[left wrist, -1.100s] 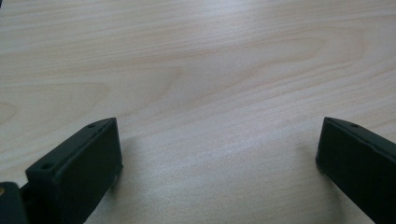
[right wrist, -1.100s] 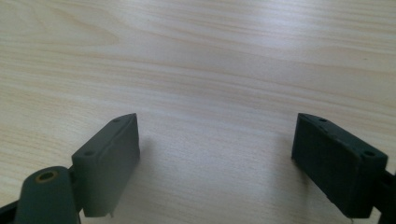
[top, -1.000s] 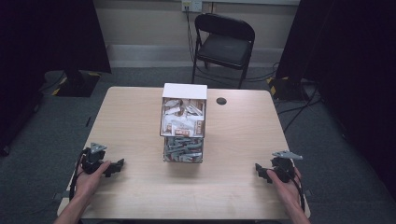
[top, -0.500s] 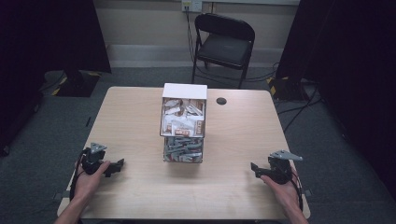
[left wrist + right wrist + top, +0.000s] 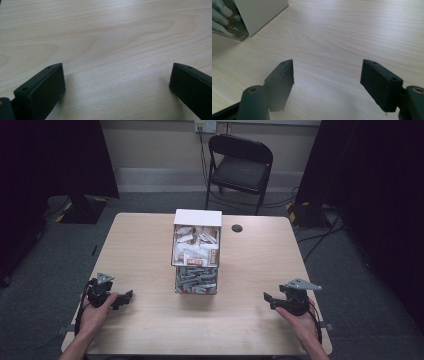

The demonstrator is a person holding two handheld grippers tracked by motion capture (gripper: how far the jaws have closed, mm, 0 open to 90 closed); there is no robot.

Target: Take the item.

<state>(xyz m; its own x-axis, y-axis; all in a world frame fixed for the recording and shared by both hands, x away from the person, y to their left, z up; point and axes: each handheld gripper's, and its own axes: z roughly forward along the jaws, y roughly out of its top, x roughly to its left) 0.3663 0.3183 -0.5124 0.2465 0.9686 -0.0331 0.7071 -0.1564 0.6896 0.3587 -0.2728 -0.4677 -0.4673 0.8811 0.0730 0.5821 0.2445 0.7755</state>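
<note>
A tall dispenser box (image 5: 196, 251) with a white top and a clear front full of packets stands mid-table. My left gripper (image 5: 126, 298) rests low on the wood at the near left, pointing toward the box. Its jaws are wide apart over bare table (image 5: 116, 68). My right gripper (image 5: 268, 299) hovers at the near right, pointing left toward the box. Its jaws have just been closing but still stand apart, with nothing between them (image 5: 327, 63). The box's white side wall (image 5: 259, 12) shows at the upper left of the right gripper view.
The light wooden table (image 5: 260, 255) has a small black round disc (image 5: 236, 228) near its far edge. A black folding chair (image 5: 240, 165) stands behind the table. Dark curtains hang on both sides, and cables lie on the floor at the right.
My right gripper has lifted a little and shifted slightly left toward the box. The left gripper and the box have not moved.
</note>
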